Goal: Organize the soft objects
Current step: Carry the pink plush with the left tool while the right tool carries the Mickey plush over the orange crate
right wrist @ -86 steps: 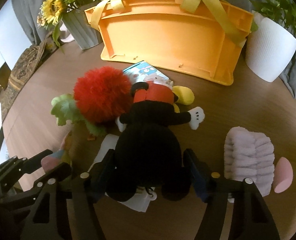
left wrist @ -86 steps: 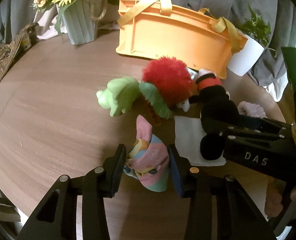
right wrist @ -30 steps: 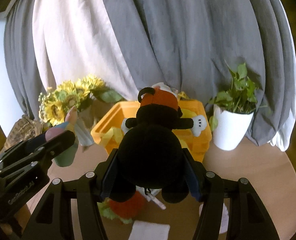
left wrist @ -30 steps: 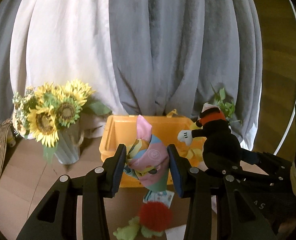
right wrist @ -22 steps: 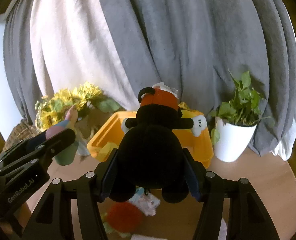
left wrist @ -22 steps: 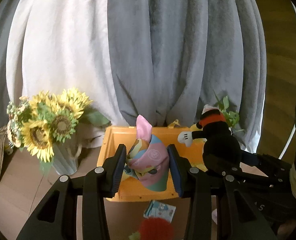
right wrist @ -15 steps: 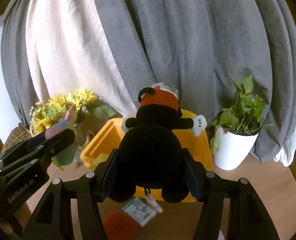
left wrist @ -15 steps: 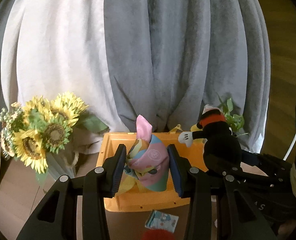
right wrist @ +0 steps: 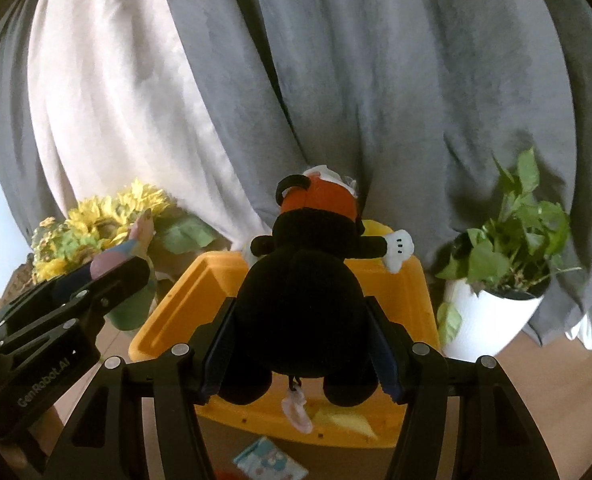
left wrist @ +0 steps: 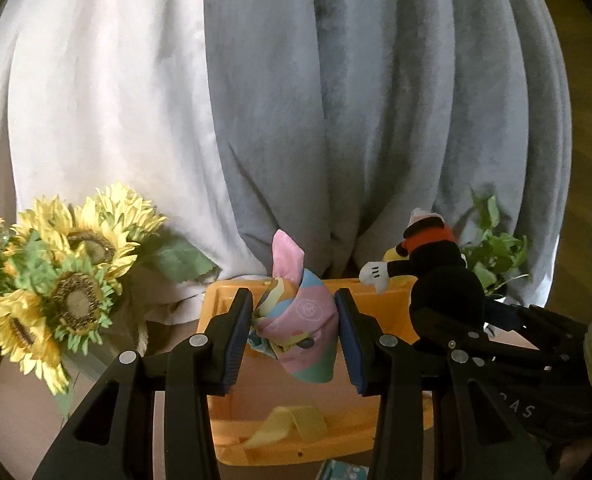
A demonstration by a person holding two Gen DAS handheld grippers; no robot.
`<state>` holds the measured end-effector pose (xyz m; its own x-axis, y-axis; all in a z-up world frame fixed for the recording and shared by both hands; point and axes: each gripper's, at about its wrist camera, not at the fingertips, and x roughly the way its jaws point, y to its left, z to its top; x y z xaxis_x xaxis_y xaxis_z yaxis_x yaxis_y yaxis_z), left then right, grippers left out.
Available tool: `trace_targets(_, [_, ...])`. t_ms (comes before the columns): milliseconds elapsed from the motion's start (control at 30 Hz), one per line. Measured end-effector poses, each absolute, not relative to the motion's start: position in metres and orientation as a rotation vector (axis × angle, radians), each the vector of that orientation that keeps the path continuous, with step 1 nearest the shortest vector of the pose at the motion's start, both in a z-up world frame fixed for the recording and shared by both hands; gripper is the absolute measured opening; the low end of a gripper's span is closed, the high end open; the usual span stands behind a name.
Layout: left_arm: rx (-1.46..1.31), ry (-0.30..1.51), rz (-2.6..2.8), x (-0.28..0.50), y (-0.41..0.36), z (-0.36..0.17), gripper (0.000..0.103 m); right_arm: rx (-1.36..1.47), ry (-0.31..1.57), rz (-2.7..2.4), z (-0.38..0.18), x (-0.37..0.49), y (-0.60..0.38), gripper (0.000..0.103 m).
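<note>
My left gripper (left wrist: 293,330) is shut on a bunched pastel cloth (left wrist: 296,320) of pink, blue and yellow, held in the air in front of the open orange bin (left wrist: 263,384). My right gripper (right wrist: 300,344) is shut on a black plush mouse (right wrist: 302,300) with red shorts and white gloves, held above the orange bin (right wrist: 183,308). The mouse (left wrist: 436,276) and right gripper also show at the right of the left wrist view. The left gripper and cloth (right wrist: 111,264) show at the left of the right wrist view.
A vase of sunflowers (left wrist: 55,280) stands left of the bin. A white pot with a green plant (right wrist: 496,292) stands right of it. A small printed packet (right wrist: 269,462) lies on the wooden table (right wrist: 556,412) before the bin. Grey and white curtains hang behind.
Both grippers have moved forward toward the bin with their loads. The bin looks larger and closer, and the red and green plush toys have dropped out of view below.
</note>
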<state>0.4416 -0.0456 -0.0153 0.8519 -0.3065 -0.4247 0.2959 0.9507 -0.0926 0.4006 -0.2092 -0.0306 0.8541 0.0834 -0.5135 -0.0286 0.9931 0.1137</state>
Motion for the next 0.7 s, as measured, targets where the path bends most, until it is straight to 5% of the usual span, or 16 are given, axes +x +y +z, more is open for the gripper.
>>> trace_targets(700, [0.019,0.635,-0.309,0.510,-0.062,-0.081,0.042,0.134,0.777,0.037,-0.102,0.482,-0.217,0.062])
